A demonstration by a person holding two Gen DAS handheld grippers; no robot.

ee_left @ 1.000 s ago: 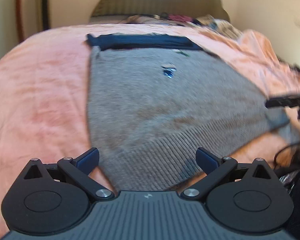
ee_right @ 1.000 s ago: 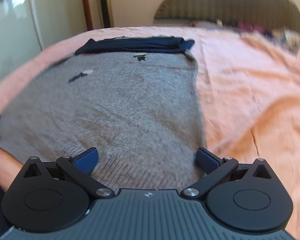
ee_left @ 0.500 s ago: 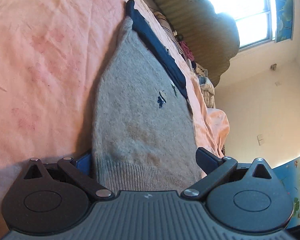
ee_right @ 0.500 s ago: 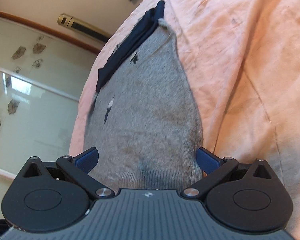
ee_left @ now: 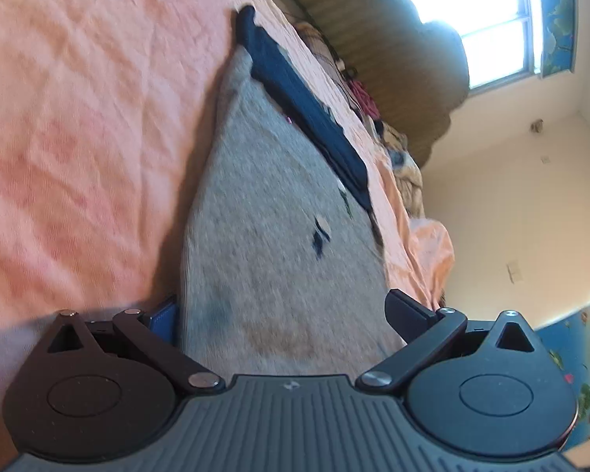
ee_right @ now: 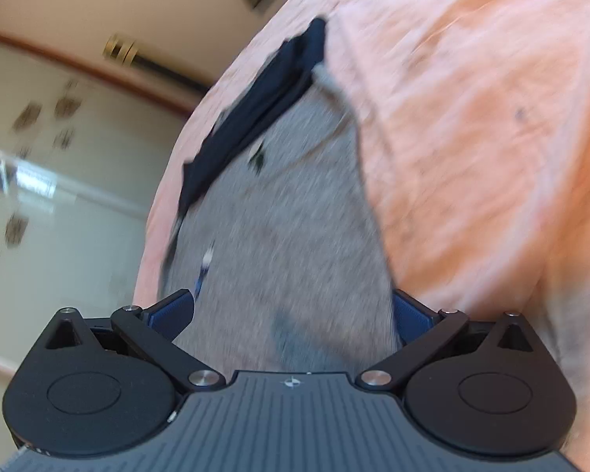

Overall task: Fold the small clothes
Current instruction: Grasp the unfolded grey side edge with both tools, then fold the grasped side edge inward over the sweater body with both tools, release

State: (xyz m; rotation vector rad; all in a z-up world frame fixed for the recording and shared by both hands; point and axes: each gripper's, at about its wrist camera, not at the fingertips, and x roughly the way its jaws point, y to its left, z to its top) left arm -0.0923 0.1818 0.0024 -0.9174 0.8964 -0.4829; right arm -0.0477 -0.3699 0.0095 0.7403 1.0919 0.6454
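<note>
Grey knit sweater (ee_left: 279, 236) spread on the pink bedsheet (ee_left: 78, 137), near hem running in between the fingers of both tools. Small dark emblem (ee_left: 320, 236) on the knit, a second mark further up. Folded navy garment (ee_left: 303, 102) along the sweater's far edge, touching it. Left gripper (ee_left: 281, 318) tilted on its side, jaws spread wide, one blue pad against the sheet at the sweater's edge, the other above the cloth; not clamped. Right gripper (ee_right: 293, 314) likewise tilted and spread wide, hem lying across the gap, blurred, so contact with the pads possibly there but hard to confirm. Beyond the bed, in the left view: an olive headboard (ee_left: 393, 59), a bright window (ee_left: 487, 19), jumbled clothes (ee_left: 373, 118). In the right view: a pale patterned wardrobe door (ee_right: 59, 196).
</note>
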